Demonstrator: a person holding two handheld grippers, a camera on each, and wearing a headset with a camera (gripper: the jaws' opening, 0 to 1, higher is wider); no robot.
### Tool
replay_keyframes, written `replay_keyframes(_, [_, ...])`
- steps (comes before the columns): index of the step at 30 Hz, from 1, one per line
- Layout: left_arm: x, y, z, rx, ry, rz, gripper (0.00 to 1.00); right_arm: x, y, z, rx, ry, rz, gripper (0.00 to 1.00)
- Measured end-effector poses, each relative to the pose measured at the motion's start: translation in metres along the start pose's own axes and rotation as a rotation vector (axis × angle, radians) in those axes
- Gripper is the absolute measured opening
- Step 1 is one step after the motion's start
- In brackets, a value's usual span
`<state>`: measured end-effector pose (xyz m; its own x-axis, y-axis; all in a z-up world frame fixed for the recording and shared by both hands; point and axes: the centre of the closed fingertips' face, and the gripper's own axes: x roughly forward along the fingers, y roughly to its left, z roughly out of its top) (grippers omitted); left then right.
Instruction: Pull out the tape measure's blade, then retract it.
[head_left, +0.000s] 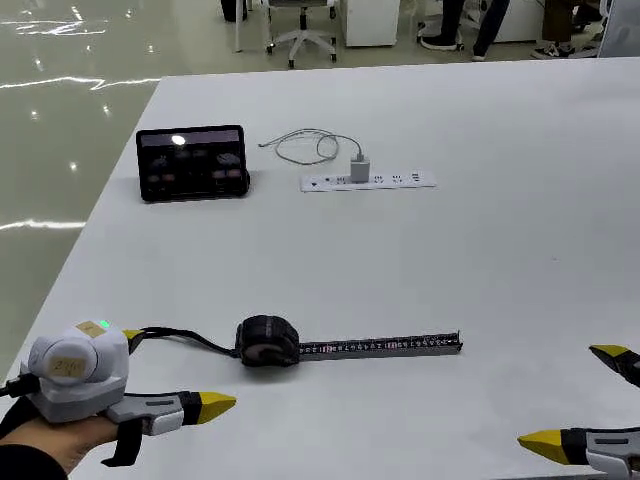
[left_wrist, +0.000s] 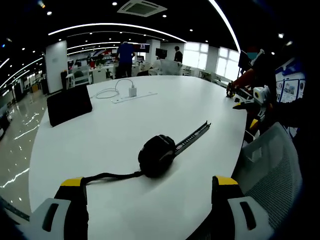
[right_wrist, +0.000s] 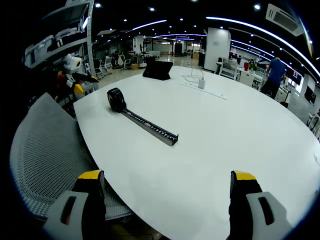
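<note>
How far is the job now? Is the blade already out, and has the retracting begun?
Done, it seems: the blade lies pulled out of the tape measure case, flat on the white table. In hand: nothing. The left gripper and the right gripper are both open and touch neither the case nor the blade. Left: to retract the blade, which is not yet begun.

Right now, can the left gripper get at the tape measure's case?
Likely yes: the left gripper is open and faces the case, with just its strap and bare table between them.
</note>
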<state>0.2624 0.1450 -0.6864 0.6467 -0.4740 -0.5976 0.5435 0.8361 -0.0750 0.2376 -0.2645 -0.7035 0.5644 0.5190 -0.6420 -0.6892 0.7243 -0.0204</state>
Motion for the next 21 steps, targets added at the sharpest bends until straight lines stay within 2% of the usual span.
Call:
replay_keyframes(4, [0.011,-0.008,0.011,0.008,-0.017,0.001,1.00,0.007,0.000,0.002,-0.005,0.010,0.015,1.00])
replay_keyframes(5, [0.015,-0.005,0.014,0.020,-0.025,0.027,1.00,0.009,-0.001,0.003,-0.011,0.012,0.018,1.00])
replay_keyframes(8, [0.024,-0.012,0.017,0.029,-0.021,0.031,1.00,0.013,-0.002,0.006,-0.021,0.018,0.024,1.00])
replay_keyframes(9, [0.027,-0.007,0.018,0.030,-0.024,0.049,1.00,0.014,-0.003,0.007,-0.026,0.018,0.025,1.00])
replay_keyframes(14, [0.044,-0.009,0.028,-0.040,-0.048,0.093,1.00,0.020,-0.002,0.013,-0.053,0.025,0.031,1.00])
replay_keyframes(15, [0.048,-0.005,0.031,-0.067,-0.063,0.133,1.00,0.021,-0.002,0.014,-0.057,0.030,0.039,1.00])
replay_keyframes(16, [0.050,-0.001,0.030,-0.063,-0.056,0.169,1.00,0.021,-0.001,0.014,-0.060,0.030,0.041,1.00])
replay_keyframes(17, [0.052,0.003,0.028,-0.028,-0.035,0.208,1.00,0.022,-0.001,0.015,-0.066,0.028,0.043,1.00])
replay_keyframes(18, [0.054,0.005,0.027,-0.025,-0.034,0.230,1.00,0.023,-0.001,0.016,-0.066,0.028,0.047,1.00])
replay_keyframes(19, [0.058,0.003,0.028,-0.044,-0.042,0.237,1.00,0.025,-0.001,0.017,-0.065,0.026,0.054,1.00])
replay_keyframes(21, [0.064,0.001,0.023,-0.067,-0.030,0.241,1.00,0.027,0.001,0.017,-0.070,0.031,0.059,1.00])
